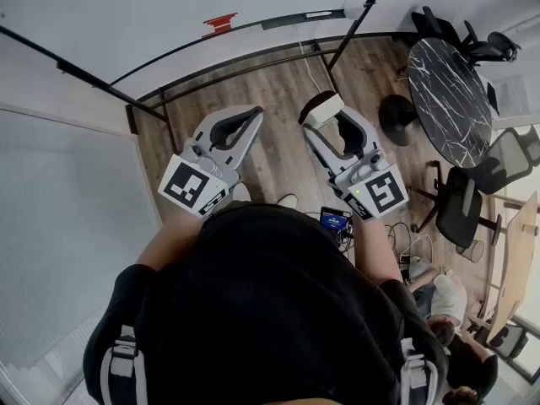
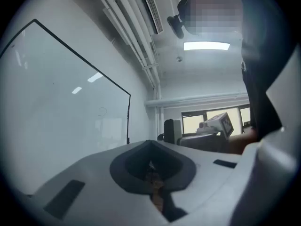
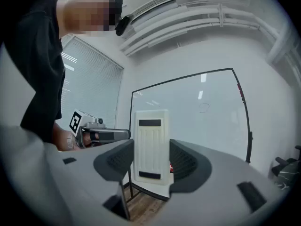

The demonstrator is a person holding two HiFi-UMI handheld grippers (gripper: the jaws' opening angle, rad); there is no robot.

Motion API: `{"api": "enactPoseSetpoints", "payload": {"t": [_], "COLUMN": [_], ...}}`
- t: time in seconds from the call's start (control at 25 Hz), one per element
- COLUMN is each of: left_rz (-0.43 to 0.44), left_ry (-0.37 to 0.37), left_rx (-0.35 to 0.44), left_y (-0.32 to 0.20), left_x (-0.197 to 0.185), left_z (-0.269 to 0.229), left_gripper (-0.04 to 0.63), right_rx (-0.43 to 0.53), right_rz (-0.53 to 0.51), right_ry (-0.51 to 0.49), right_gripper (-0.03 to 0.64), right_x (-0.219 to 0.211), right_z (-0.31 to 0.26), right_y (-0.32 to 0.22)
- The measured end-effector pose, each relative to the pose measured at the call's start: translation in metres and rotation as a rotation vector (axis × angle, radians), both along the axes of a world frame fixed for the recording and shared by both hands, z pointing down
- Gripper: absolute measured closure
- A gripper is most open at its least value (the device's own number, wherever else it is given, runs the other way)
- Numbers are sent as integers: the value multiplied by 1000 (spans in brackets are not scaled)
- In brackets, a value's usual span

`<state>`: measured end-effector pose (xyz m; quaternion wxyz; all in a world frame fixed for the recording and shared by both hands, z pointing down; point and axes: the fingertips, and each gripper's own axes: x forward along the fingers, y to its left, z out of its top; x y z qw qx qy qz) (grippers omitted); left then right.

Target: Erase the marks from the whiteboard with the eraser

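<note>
The whiteboard [image 1: 169,15] stands in front of me on a black frame; in the right gripper view its surface [image 3: 197,126] carries one small faint loop mark [image 3: 203,107]. That mark [image 2: 102,110] also shows in the left gripper view. My right gripper [image 1: 326,115] is shut on a white ribbed eraser [image 3: 150,140], held upright a short way off the board. To its left, my left gripper [image 1: 249,116] is held at about the same height, jaws together with nothing in them.
A red item [image 1: 219,24] lies on the board's ledge. The board's stand legs [image 1: 333,57] reach over the wooden floor. A round black marble table [image 1: 451,99] and office chairs [image 1: 460,205] stand to the right. Cables and a person [image 1: 456,344] are at lower right.
</note>
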<state>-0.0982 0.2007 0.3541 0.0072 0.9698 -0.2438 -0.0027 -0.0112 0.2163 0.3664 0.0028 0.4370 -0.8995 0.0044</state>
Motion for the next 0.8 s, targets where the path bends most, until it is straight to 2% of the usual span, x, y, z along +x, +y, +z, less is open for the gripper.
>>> {"api": "enactPoseSetpoints", "payload": {"t": [0.32,0.52,0.8], "left_rz": [10,14,27], "left_ry": [5,12,14], "left_rx": [0,-6,-8], "left_y": [-1,-4,-3], "left_x": [-9,-14,6], "left_z": [0,-3,0], "left_gripper": [591,591,591], "right_rx": [8,16,6], "right_rz": [-6,36,29], "right_ry": [-6,1,11], "right_gripper": [383,383,382], "right_x": [-16,-16,-1], "right_z": [0,-6,-4], "right_y": [-5,-7,-1]}}
